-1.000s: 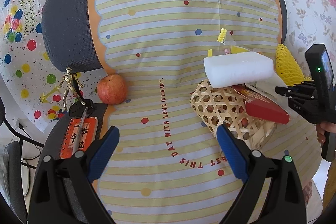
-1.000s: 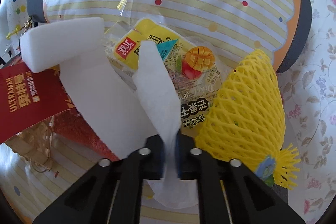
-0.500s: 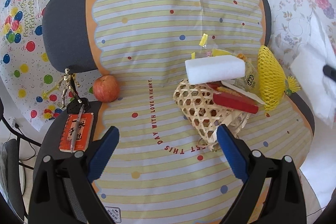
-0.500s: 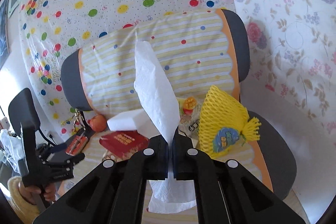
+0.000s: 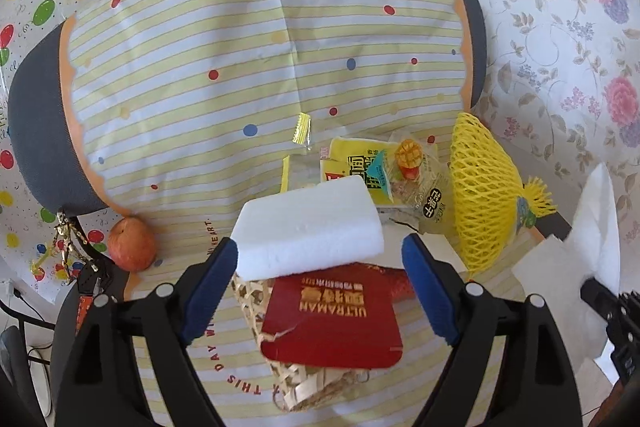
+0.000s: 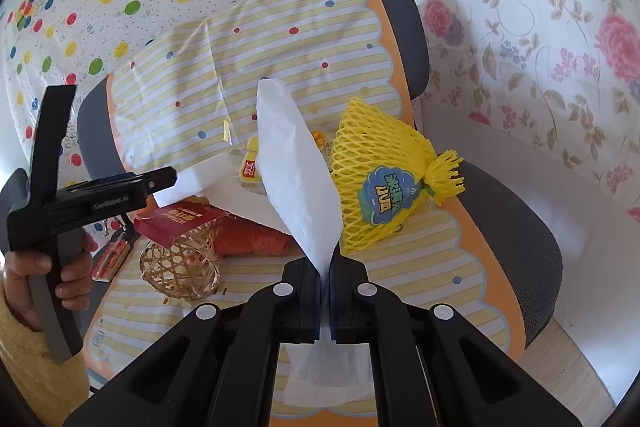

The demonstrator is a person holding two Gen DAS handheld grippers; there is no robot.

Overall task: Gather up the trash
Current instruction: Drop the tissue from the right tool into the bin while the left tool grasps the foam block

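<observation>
- two grippers work over one woven basket: the left gripper, jaws spread wide, frames a white foam block lying on top of the basket; its blue pads sit just off either end, holding nothing.
- the right gripper, well to the right of the basket, is clamped tight on a white tissue that stands up from its jaws.
- red card rests over the basket; yellow net bag right of it.
</observation>
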